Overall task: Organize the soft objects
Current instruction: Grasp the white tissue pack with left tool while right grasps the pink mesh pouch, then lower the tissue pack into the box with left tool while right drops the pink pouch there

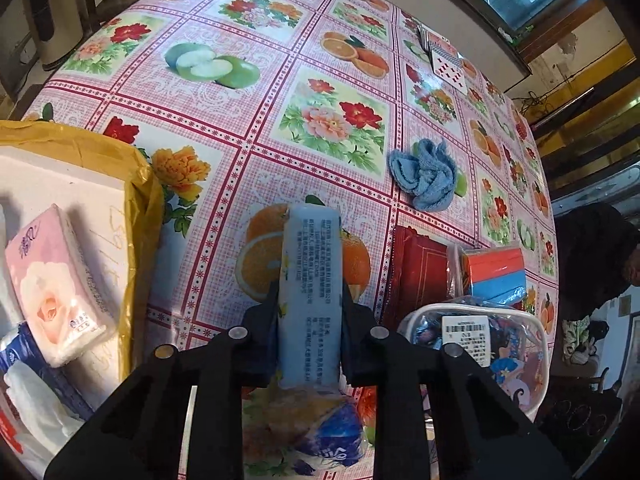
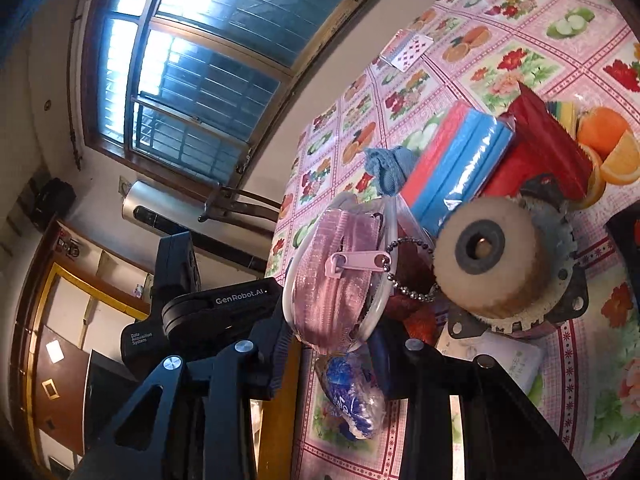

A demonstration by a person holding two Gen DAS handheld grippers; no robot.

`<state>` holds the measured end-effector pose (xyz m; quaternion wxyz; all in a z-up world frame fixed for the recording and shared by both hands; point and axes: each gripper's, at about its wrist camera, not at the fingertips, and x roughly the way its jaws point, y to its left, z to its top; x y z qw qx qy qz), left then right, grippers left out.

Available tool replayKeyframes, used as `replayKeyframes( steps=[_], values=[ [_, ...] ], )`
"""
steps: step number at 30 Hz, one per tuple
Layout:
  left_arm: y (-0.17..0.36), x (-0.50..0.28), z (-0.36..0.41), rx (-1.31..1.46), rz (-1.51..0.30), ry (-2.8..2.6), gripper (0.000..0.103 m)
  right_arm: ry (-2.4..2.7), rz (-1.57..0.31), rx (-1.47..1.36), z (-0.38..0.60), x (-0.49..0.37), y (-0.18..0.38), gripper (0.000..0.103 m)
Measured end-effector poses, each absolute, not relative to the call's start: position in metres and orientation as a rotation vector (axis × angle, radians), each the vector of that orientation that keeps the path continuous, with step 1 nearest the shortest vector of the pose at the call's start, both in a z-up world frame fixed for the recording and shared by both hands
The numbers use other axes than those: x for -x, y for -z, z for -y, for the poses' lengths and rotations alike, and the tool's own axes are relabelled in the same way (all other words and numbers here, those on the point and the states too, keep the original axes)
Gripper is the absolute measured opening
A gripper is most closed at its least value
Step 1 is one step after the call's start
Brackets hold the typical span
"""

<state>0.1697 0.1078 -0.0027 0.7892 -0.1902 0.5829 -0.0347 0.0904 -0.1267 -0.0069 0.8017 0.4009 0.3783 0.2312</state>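
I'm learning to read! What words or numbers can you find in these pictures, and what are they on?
"GenRobot.AI": on the black tool body.
"Data Acquisition System": small, on the same body.
Blue tissue pack held in the left tool: printed lines, too small to read.
White barcode label on the clear pouch: too blurred.
Pink tissue pack: unreadable.

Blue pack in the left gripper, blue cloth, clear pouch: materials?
Blue pack: thin plastic film, slightly glossy, printed with text; it dents between the left gripper's fingers, so likely soft tissue inside.
Blue cloth: looks like terry or microfibre, matte, with a fuzzy looped texture and crumpled folds.
Clear pouch: seemingly transparent vinyl, shiny, with white piped edging; contents show through.
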Motion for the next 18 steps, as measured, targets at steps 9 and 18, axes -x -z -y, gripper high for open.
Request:
replayKeyframes(
  steps=[9, 18],
  values=[
    [-0.039, -0.141, -0.131, 0.387, -1.18, 0.079, 0.021, -0.603, -0.811, -0.844, 0.108, -0.083, -0.016, 0.037],
    [-0.065, -0.107, -0.234, 0.364, -1.089, -0.141, 0.021, -0.782, -0.895, -0.782, 0.006, -0.106, -0.026, 0.038]
  ],
)
